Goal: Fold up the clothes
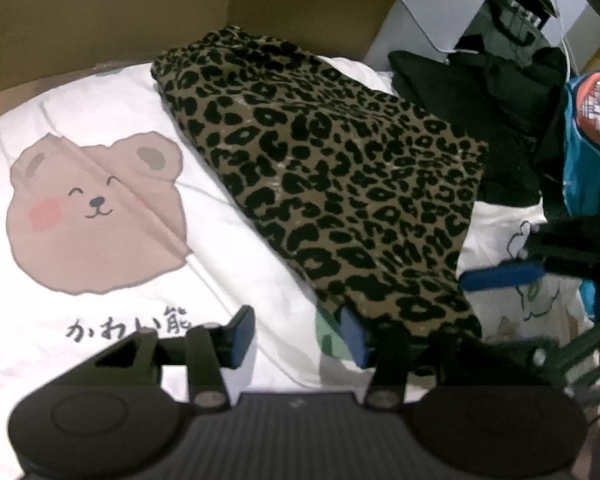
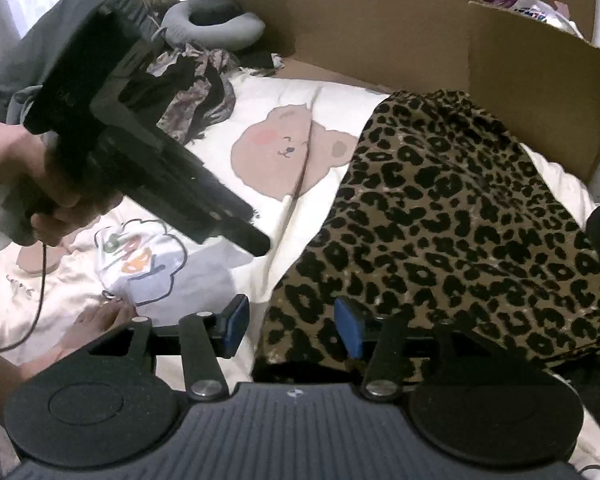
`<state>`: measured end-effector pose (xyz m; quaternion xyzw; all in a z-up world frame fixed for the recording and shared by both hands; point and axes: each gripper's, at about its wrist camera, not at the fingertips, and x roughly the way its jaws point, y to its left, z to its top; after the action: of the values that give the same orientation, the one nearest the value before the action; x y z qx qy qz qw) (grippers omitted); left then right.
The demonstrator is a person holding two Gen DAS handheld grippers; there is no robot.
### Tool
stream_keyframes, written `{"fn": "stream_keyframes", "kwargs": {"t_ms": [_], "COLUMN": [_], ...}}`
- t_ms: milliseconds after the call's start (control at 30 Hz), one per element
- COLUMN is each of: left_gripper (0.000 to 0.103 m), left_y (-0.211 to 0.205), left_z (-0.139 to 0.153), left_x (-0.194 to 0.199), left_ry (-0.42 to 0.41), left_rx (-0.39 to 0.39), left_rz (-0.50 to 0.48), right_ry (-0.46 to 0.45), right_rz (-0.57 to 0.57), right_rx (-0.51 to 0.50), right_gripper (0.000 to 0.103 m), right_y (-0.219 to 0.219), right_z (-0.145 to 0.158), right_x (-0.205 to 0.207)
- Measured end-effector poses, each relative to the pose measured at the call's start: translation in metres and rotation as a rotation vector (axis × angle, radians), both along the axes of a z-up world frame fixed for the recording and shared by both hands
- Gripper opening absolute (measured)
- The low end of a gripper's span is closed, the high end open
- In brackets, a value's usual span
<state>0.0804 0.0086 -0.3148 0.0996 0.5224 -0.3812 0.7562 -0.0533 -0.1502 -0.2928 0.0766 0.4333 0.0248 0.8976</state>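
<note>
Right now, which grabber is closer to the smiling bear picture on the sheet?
Left. The left gripper hangs open just below the bear picture, beside the leopard-print garment. The right gripper is open at the garment's near edge, farther from the bear.

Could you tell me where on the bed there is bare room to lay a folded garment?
The white bear-print bedsheet is bare between the folded leopard-print garment and the brown cardboard wall. Crowded: black clothes pile beyond the leopard piece.
</note>
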Motion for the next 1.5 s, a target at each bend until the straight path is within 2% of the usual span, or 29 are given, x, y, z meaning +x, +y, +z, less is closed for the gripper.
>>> {"fn": "stream_keyframes", "kwargs": {"t_ms": [167, 200, 233, 267, 333, 533, 633, 800, 1033, 1133, 1167, 1200, 1233, 1300, 1333, 1367, 1467, 1500], "left_gripper": [0.051, 0.051, 0.051, 0.051, 0.051, 0.053, 0.061, 0.078, 0.077, 0.070, 0.065, 0.055, 0.049, 0.021, 0.013, 0.009, 0.007, 0.002], "left_y": [-0.002, -0.002, -0.002, -0.001, 0.001, 0.000, -0.008, -0.025, -0.044, -0.047, -0.048, -0.049, -0.049, -0.049, -0.048, -0.047, -0.041, -0.039], "left_z": [-0.003, -0.004, -0.005, -0.006, -0.006, -0.004, -0.003, -0.006, -0.019, -0.024, -0.026, -0.028, -0.029, -0.031, -0.031, -0.032, -0.031, -0.031], "left_x": [-0.004, -0.004, -0.005, -0.005, -0.002, 0.000, -0.006, -0.017, -0.027, -0.027, -0.028, -0.029, -0.030, -0.030, -0.030, -0.030, -0.031, -0.032], "left_ry": [0.008, 0.008, 0.007, 0.006, 0.004, -0.002, -0.020, -0.024, -0.010, 0.021, 0.022, 0.020, 0.029, 0.054, 0.068, 0.081, 0.090, 0.093], "left_rx": [-0.010, -0.009, -0.007, -0.004, 0.001, -0.011, -0.009, 0.004, 0.045, 0.029, 0.033, 0.039, 0.036, 0.023, 0.016, 0.008, -0.008, -0.012], "left_rz": [-0.018, -0.023, -0.028, -0.033, -0.027, -0.020, -0.064, -0.119, -0.116, -0.107, -0.116, -0.125, -0.131, -0.140, -0.144, -0.149, -0.155, -0.157], "right_ry": [0.015, 0.022, 0.030, 0.042, 0.038, 0.008, 0.005, 0.007, -0.012, -0.023, -0.025, -0.027, -0.027, -0.023, -0.020, -0.021, -0.024, -0.025], "right_rz": [0.072, 0.075, 0.075, 0.069, 0.039, -0.094, -0.170, -0.220, -0.227, -0.230, -0.230, -0.231, -0.230, -0.231, -0.232, -0.234, -0.239, -0.241], "right_rx": [-0.063, -0.068, -0.073, -0.066, -0.043, 0.082, 0.152, 0.251, 0.274, 0.275, 0.273, 0.272, 0.272, 0.264, 0.263, 0.263, 0.260, 0.261], "right_gripper": [0.053, 0.048, 0.028, 0.018, 0.007, 0.003, 0.003, 0.003, 0.002, 0.002, 0.002, 0.002, 0.002, 0.002, 0.002, 0.001, 0.002, 0.001], "right_y": [0.019, 0.019, 0.018, 0.015, 0.007, -0.028, -0.049, -0.070, -0.077, -0.080, -0.080, -0.081, -0.082, -0.083, -0.084, -0.085, -0.088, -0.088], "right_z": [-0.010, -0.011, -0.012, -0.014, -0.013, -0.007, -0.011, -0.021, -0.020, -0.018, -0.017, -0.017, -0.017, -0.018, -0.018, -0.018, -0.018, -0.018], "right_x": [0.003, 0.004, 0.004, 0.006, 0.006, 0.004, 0.003, 0.001, 0.003, 0.002, 0.002, 0.002, 0.002, 0.003, 0.004, 0.004, 0.005, 0.005]}}
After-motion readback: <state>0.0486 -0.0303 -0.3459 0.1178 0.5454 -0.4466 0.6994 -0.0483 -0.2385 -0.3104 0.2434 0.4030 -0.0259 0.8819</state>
